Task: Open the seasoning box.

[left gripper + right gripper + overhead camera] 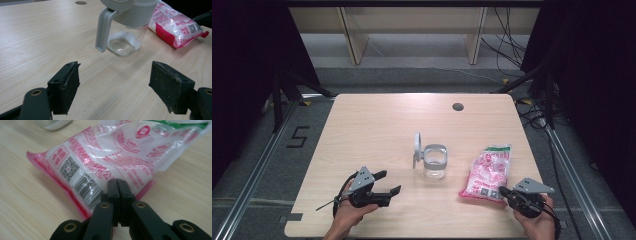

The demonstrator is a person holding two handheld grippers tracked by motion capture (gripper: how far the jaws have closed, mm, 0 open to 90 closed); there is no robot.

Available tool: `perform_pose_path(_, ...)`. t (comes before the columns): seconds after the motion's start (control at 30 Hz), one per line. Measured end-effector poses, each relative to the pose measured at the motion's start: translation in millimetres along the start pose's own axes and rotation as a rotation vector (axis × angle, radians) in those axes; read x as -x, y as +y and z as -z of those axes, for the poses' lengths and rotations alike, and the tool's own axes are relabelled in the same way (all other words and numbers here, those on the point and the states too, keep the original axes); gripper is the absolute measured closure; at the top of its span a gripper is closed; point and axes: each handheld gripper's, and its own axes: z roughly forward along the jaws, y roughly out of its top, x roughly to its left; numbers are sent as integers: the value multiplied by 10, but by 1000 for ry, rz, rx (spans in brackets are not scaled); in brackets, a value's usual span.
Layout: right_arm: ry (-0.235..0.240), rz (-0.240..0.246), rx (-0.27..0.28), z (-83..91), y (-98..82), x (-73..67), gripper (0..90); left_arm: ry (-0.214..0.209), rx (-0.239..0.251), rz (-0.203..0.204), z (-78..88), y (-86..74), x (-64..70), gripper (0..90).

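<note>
The right claw [117,181] has its two black jaws pressed flat together, and their tips sit at the near edge of the pink-and-white plastic bag [117,152]; whether a fold of the bag's seam is pinched between them cannot be told, since the jaws cover that spot. In the high view this right claw [504,191] lies at the bag's [488,172] near right corner, held by a hand at the bottom right. The bag lies flat on the light wooden worktop [377,125], right of centre, its green-topped end pointing away from the person and its barcode and square code toward the claw. The left claw [115,82] stands wide, its two padded jaws well apart with bare wood between them and nothing held. In the high view the left claw [393,182] hovers low over the near left part of the worktop, pointing right toward the jar. The clear jar [434,162] with a grey collar stands upright near the middle of the worktop, its grey lid [417,145] flipped up on its left side; the jar [127,30] is ahead of the left claw, apart from it, and the bag [175,25] lies just beyond it to the right.
</note>
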Motion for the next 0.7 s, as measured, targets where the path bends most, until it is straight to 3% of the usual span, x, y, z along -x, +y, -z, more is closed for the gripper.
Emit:
perform_pose_path(0.1, 12, 6, 1, -10, 3, -64, 900, 5, -4, -7, 0, 0, 4, 231)
perform_pose_path(0.17, 6, 42, 8, -16, 7, -83, 900, 3, 2, 2, -10, -2, 14, 231)
perform_pose_path(0.2, 19, 21, -3, -17, 6, -116, 900, 4, 0, 4, -11, -5, 15, 231)
perform_pose_path(0.23, 15, 44, 7, -20, 12, -120, 900, -1, 0, 1, -15, -8, 8, 231)
perform_pose_path(0.27, 27, 6, -1, -18, 11, -161, 900, 2, -2, 2, -14, -10, 8, 231)
perform_pose_path(0.3, 39, 29, -3, -28, 16, -153, 900, 2, -1, 4, -17, -11, 8, 231)
perform_pose_path(0.4, 57, 23, -11, -26, 17, -153, 878, 3, -6, -1, -10, -10, -2, 231)
perform_pose_path(0.5, 40, -16, 49, 46, 42, -89, 763, 1, -5, 0, -8, -10, -12, 231)
perform_pose_path(0.57, -17, -88, 102, 106, 30, -8, 638, 0, -5, 9, -12, -13, -18, 231)
perform_pose_path(0.6, -57, -163, 127, 116, 9, -4, 586, 1, -5, 10, -11, -14, -18, 231)
perform_pose_path(0.67, -91, -199, 152, 137, -14, 51, 549, 2, 4, 26, -16, -16, -7, 231)
perform_pose_path(0.7, -97, -183, 170, 150, -15, 71, 536, -4, -1, 17, -15, -15, -18, 231)
